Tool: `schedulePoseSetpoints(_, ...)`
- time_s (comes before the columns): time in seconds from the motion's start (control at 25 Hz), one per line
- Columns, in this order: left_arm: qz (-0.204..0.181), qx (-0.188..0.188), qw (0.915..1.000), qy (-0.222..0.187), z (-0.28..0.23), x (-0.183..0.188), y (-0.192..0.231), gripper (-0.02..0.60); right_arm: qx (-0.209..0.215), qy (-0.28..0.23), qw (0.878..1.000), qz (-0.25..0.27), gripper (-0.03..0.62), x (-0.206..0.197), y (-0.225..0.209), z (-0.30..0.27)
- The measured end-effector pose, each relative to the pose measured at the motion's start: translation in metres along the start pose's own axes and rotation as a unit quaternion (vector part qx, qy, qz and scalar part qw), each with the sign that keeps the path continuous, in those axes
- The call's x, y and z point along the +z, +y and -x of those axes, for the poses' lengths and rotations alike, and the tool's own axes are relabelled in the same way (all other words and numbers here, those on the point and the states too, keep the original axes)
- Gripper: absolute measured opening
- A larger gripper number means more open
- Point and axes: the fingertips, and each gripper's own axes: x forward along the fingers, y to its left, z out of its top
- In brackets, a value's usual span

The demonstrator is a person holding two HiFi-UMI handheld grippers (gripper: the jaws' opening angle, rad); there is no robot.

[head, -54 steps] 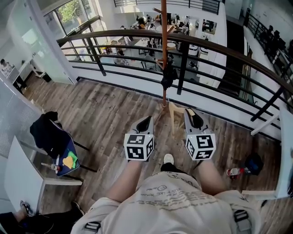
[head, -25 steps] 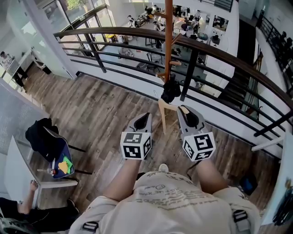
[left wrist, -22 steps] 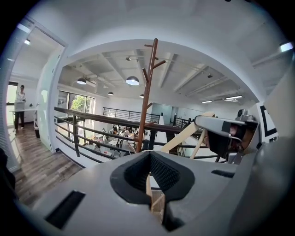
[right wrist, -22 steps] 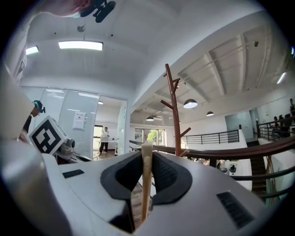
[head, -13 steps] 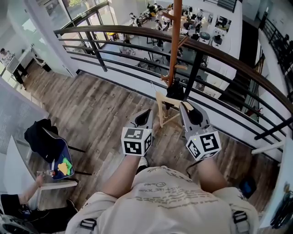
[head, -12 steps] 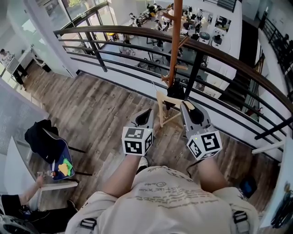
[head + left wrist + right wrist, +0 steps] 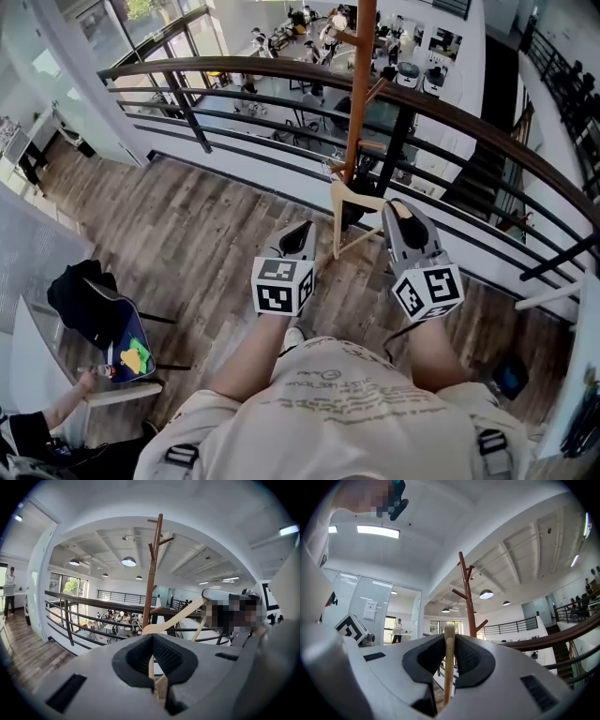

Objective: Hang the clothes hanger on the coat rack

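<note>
Pale wooden clothes hanger (image 7: 335,217) held in the air just near of the reddish-brown coat rack (image 7: 359,94) pole; contact with the pole not clear. Pinched at left end by left gripper (image 7: 300,232), jaws pressed onto the wood. Clamped at right end by right gripper (image 7: 401,210), pads tight on a thin wooden strip. Behind the rack, dark curved railing (image 7: 234,67). Far left, chair (image 7: 131,323) draped with dark garment.
</note>
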Motion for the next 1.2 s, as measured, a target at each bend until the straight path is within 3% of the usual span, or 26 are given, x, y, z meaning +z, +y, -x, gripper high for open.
schedulePoseSetpoints(1.2,-0.009,-0.025,0.9994,0.023,-0.042,0.001,0.012,0.003,-0.073,0.038,0.996,-0.027,0.051,-0.046,-0.060,-0.019)
